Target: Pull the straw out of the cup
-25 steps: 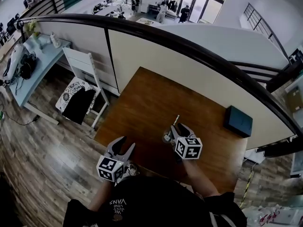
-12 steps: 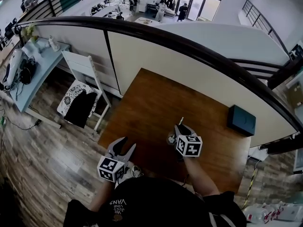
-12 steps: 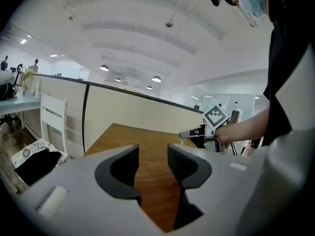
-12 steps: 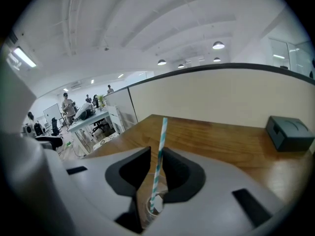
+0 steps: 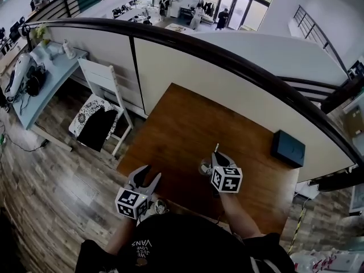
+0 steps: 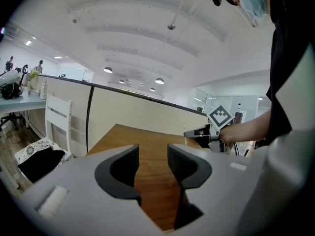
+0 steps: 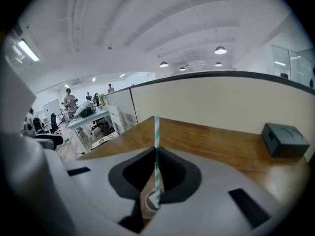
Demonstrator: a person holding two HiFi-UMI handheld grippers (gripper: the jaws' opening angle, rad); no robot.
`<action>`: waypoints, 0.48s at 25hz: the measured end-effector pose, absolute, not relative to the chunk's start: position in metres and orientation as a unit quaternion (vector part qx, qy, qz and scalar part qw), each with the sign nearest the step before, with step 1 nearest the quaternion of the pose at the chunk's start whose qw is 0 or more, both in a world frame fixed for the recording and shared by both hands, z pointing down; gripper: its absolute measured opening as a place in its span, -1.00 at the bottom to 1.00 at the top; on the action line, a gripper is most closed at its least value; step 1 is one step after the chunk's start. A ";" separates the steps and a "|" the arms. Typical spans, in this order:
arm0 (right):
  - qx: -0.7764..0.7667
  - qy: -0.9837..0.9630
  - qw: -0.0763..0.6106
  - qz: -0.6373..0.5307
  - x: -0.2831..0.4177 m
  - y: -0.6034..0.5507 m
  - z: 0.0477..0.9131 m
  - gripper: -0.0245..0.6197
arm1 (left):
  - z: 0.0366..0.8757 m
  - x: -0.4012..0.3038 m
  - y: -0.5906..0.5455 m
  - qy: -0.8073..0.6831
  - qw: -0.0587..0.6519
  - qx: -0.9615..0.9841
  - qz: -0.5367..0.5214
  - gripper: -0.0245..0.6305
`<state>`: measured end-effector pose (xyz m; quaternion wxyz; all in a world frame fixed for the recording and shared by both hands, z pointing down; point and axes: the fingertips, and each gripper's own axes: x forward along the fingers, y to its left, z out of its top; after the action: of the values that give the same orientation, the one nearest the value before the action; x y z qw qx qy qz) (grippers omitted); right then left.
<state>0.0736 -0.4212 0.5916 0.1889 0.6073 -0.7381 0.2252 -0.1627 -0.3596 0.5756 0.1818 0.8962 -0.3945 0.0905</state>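
Note:
A teal-and-white striped straw (image 7: 156, 132) stands upright in a small clear cup (image 7: 149, 203) on the wooden table (image 5: 176, 118). My right gripper (image 7: 156, 150) is over the cup. Its jaws are closing, and their tips meet on the straw partway up its length. In the head view the right gripper (image 5: 217, 157) sits beside the cup (image 5: 205, 166), with the straw's tip (image 5: 216, 148) poking out past it. My left gripper (image 5: 147, 172) hovers at the table's near left edge. It is open, with nothing between its fingers (image 6: 123, 168).
A dark box (image 5: 287, 148) lies at the table's far right by the partition wall. A white chair (image 5: 102, 104) stands on the floor to the table's left. The far half of the table is bare wood.
The right gripper's jaws went from wide open round the straw to closed on it. The left gripper stayed where it was.

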 end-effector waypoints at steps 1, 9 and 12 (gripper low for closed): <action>0.608 -0.739 0.185 0.223 0.075 -0.419 0.588 -0.82 | 0.575 -0.161 -0.357 -0.395 0.182 0.896 0.089 -0.41; 0.612 -0.750 0.142 0.206 0.085 -0.398 0.556 -0.82 | 0.568 -0.149 -0.334 -0.405 0.182 0.892 0.082 -0.41; 0.609 -0.757 0.127 0.197 0.088 -0.390 0.544 -0.82 | 0.571 -0.147 -0.325 -0.413 0.175 0.890 0.080 -0.41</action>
<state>0.0883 -0.3904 0.5443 0.1271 0.6093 -0.7574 0.1973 -0.1472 -0.3253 0.5706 0.1750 0.8900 -0.4132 0.0803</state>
